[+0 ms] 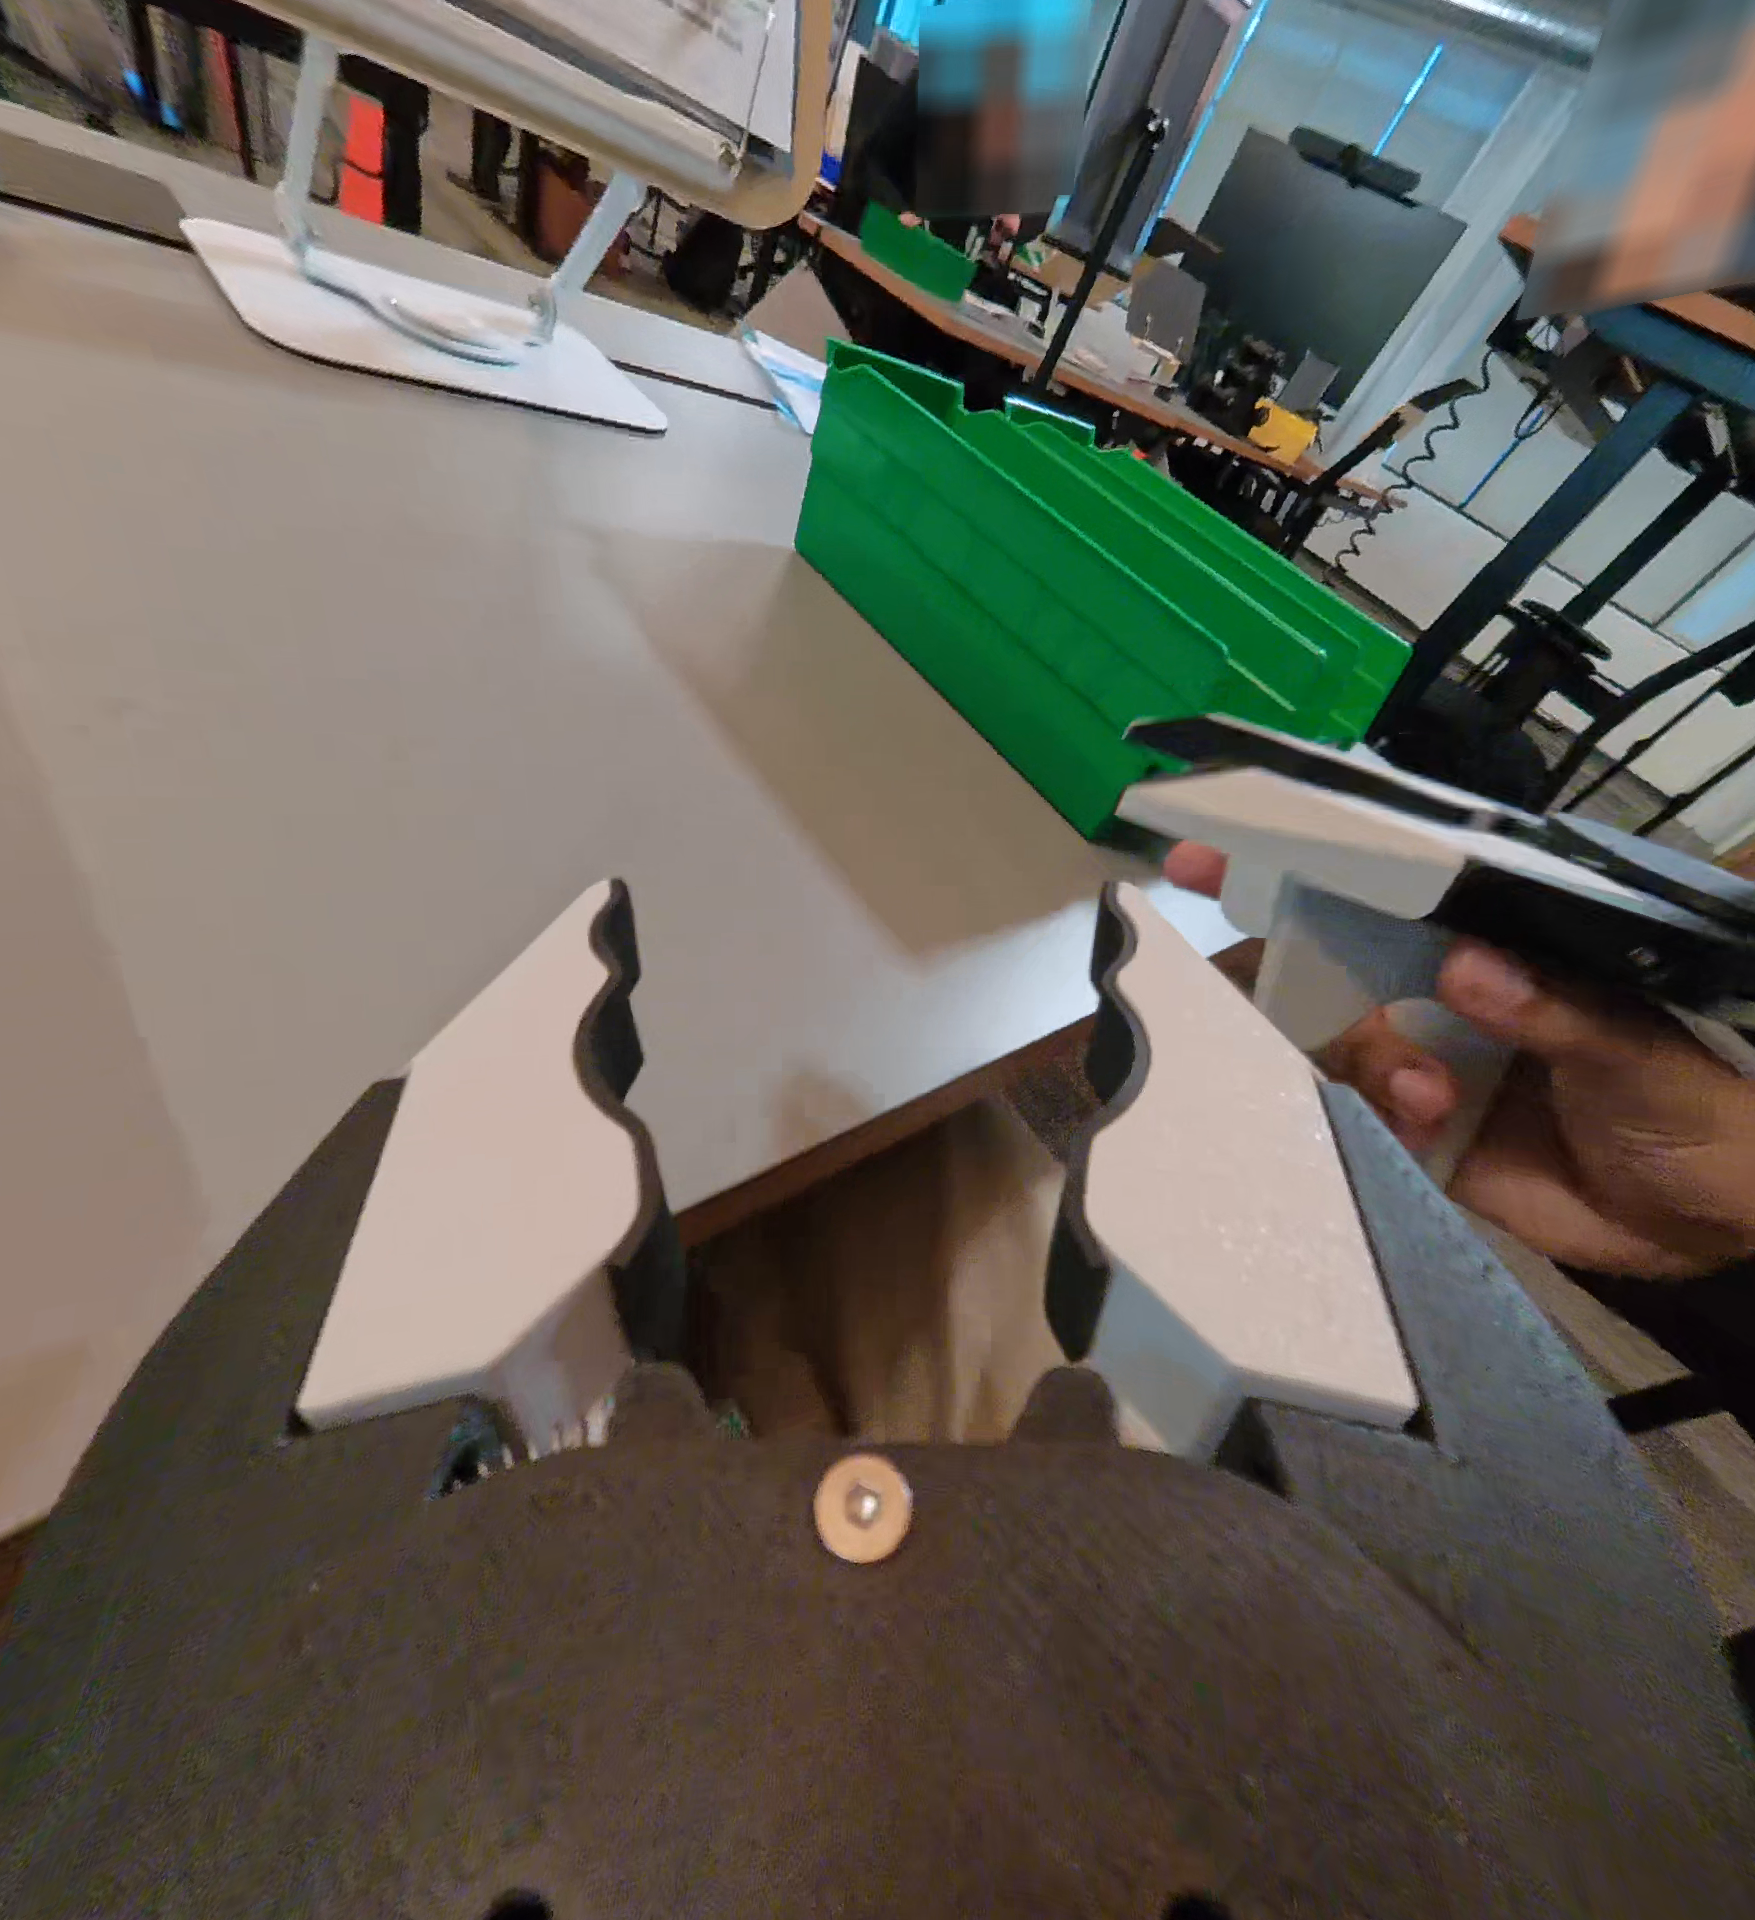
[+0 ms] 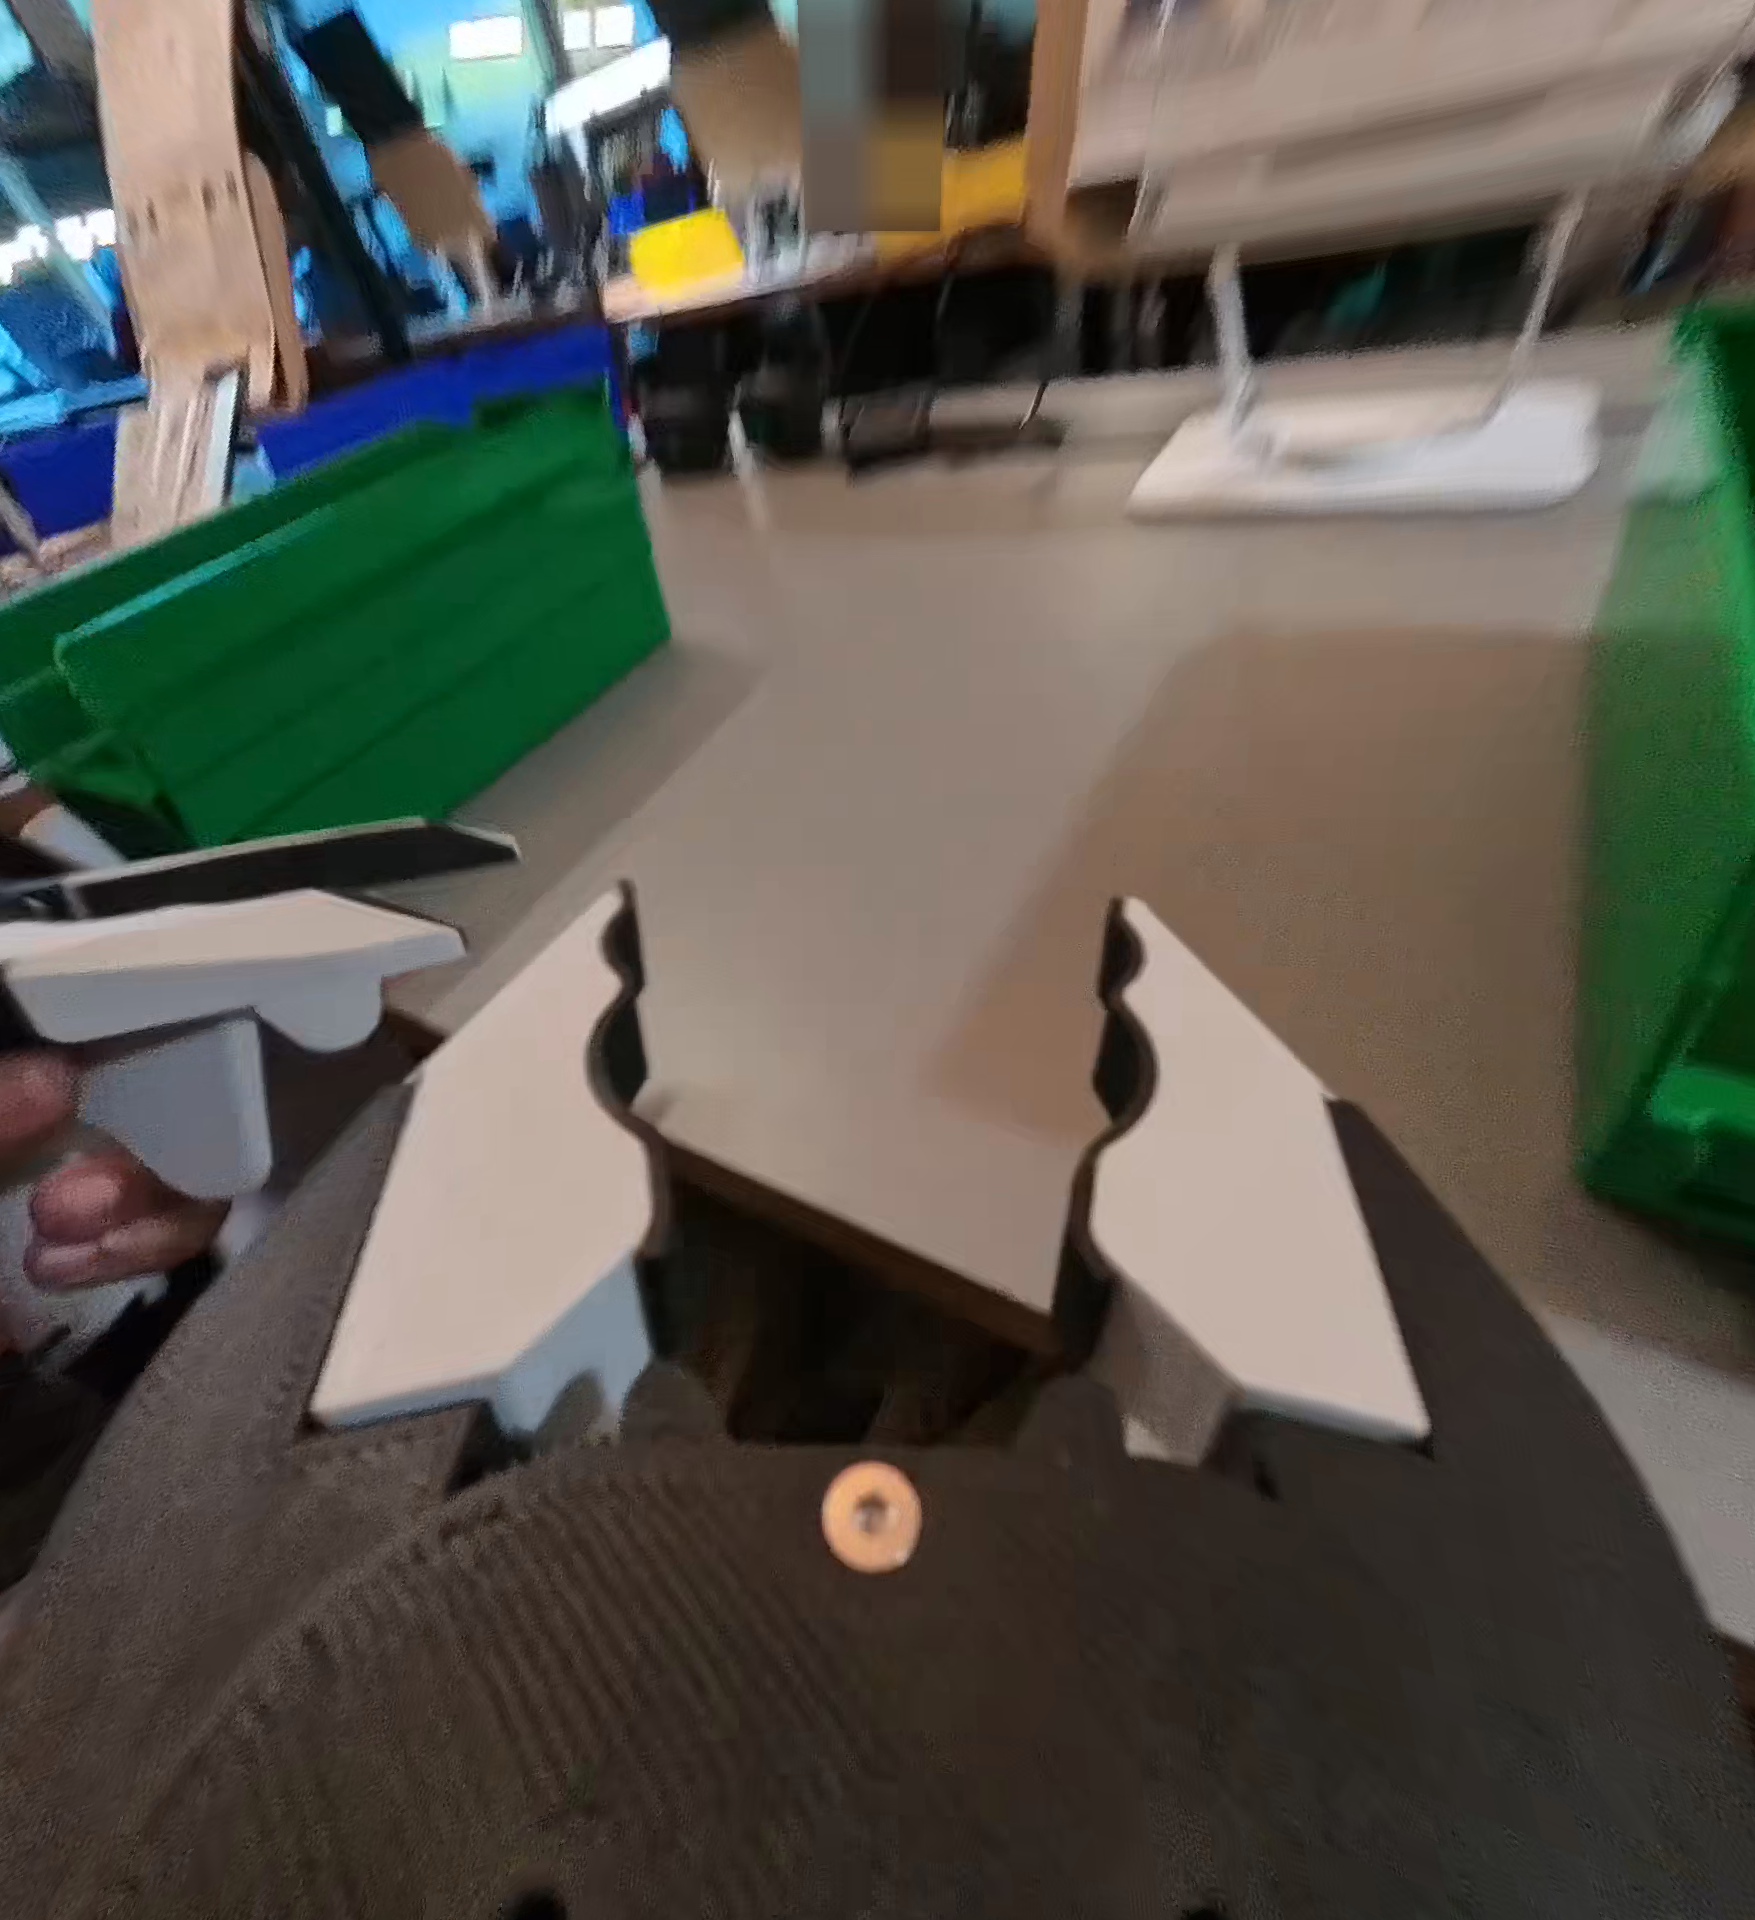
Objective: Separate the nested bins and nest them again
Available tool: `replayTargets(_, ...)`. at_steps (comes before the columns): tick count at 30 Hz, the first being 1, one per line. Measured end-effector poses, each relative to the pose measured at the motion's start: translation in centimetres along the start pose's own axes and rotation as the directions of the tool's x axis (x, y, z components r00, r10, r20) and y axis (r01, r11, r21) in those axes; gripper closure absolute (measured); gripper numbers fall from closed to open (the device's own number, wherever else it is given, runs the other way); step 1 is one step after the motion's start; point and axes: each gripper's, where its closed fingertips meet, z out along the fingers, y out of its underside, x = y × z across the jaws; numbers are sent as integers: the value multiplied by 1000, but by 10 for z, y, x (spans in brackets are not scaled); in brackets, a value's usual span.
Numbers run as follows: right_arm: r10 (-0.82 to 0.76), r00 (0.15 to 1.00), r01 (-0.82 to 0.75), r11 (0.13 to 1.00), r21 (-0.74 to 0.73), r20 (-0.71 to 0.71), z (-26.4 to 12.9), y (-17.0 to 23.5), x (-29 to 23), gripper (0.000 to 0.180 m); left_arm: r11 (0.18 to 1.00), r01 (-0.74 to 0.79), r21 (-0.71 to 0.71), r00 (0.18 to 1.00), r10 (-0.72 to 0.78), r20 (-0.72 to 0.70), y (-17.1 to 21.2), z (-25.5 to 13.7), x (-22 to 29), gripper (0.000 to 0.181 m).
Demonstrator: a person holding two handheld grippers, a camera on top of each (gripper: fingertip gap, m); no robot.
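Observation:
A stack of nested green bins (image 1: 1060, 582) lies on the grey table (image 1: 333, 675) ahead and to the right in the left wrist view. My left gripper (image 1: 868, 904) is open and empty over the table's near edge. The right gripper (image 1: 1138, 764), held by a hand, hangs in front of the stack's near end. In the blurred right wrist view, nested green bins (image 2: 333, 623) sit at the left and another green bin (image 2: 1714, 779) stands at the right. My right gripper (image 2: 873, 904) is open and empty over the table corner. The left gripper (image 2: 483, 894) shows at the left.
A white monitor stand (image 1: 416, 322) stands at the back of the table; it also shows in the right wrist view (image 2: 1372, 457). Blue bins (image 2: 437, 395) and a yellow bin (image 2: 686, 244) sit farther off. Other desks and a dark screen (image 1: 1320, 239) fill the background.

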Motion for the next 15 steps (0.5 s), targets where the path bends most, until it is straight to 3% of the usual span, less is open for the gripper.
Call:
replayTargets(1, 38, 999, -37, 998, -56, 16, 0, 9, 2, 81, 1000, -3, -1, 1000, 3, 15, 1, -7, 0, 99)
replayTargets(3, 116, 993, -115, 991, -71, 11, -8, 10, 19, 83, 1000, -24, 6, 999, 23, 39, -2, -23, 3, 104)
replayTargets(7, 161, 986, -162, 987, -10, -34, -47, 1, 68, 116, 974, -209, 92, 974, 198, 114, -33, -48, 8, 104)
replayTargets(9, 229, 966, -227, 973, -26, 121, -63, 4, 61, 123, 948, -315, 51, 943, 307, 126, -62, -52, 6, 102)
replayTargets(11, 307, 921, -305, 951, -46, 240, -75, 4, 53, 127, 922, -371, -107, 915, 383, 128, -91, -57, -5, 92)
replayTargets(12, 324, 909, -326, 945, -39, 262, -79, 2, 52, 129, 917, -377, -128, 894, 397, 206, -116, -65, -21, 88)
replayTargets(15, 287, 931, -289, 957, -22, 225, -81, 5, 52, 132, 905, -426, 15, 802, 370, 468, -185, -109, -75, 92)
